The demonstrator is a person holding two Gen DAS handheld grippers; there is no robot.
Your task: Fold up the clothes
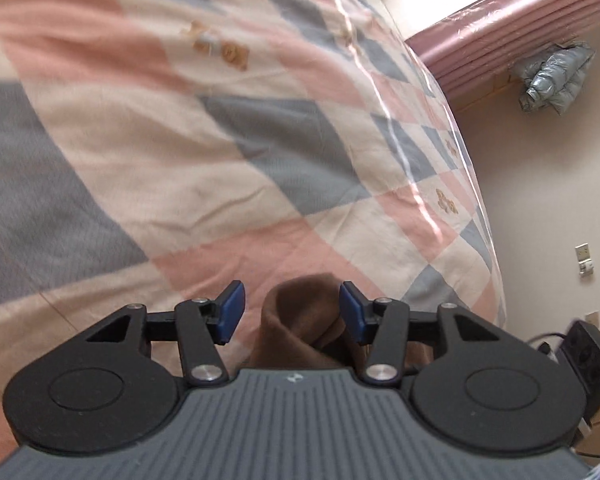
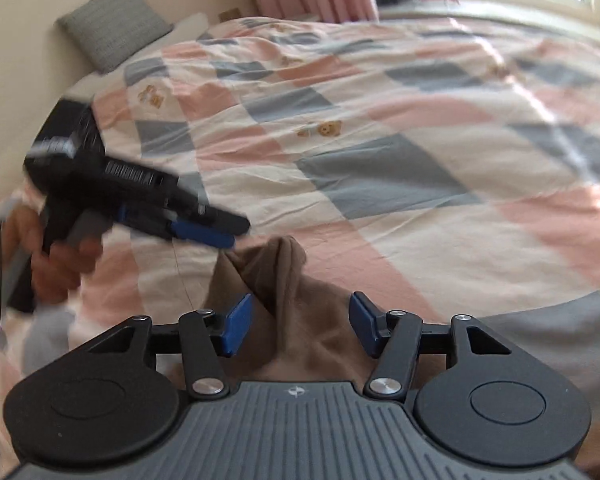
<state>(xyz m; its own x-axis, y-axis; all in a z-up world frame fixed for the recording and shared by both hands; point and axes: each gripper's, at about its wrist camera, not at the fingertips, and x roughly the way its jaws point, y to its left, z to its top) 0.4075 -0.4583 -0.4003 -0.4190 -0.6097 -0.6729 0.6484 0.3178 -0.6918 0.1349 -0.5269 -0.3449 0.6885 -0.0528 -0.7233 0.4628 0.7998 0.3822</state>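
Note:
A brown garment [image 1: 300, 316] lies bunched on the bed, its folded edge rising between the blue pads [image 1: 232, 312] of my left gripper [image 1: 292, 306]. The jaws stand wide apart, so the left gripper is open. In the right wrist view the same brown garment [image 2: 288, 268] peaks up between the spread fingers of my right gripper [image 2: 300, 322], which is open too. A hand [image 2: 56, 264] holds the left gripper [image 2: 220, 236] at the left, its blue tips just at the peak of the garment. The rest of the garment is hidden under the gripper bodies.
A pink, grey and cream checked quilt [image 2: 380, 140] covers the bed. A grey pillow [image 2: 112, 24] leans on the wall at its head. Pink curtains [image 1: 520, 32], a silver puffer jacket [image 1: 556, 76] and a black device [image 1: 588, 360] stand past the bed's right edge.

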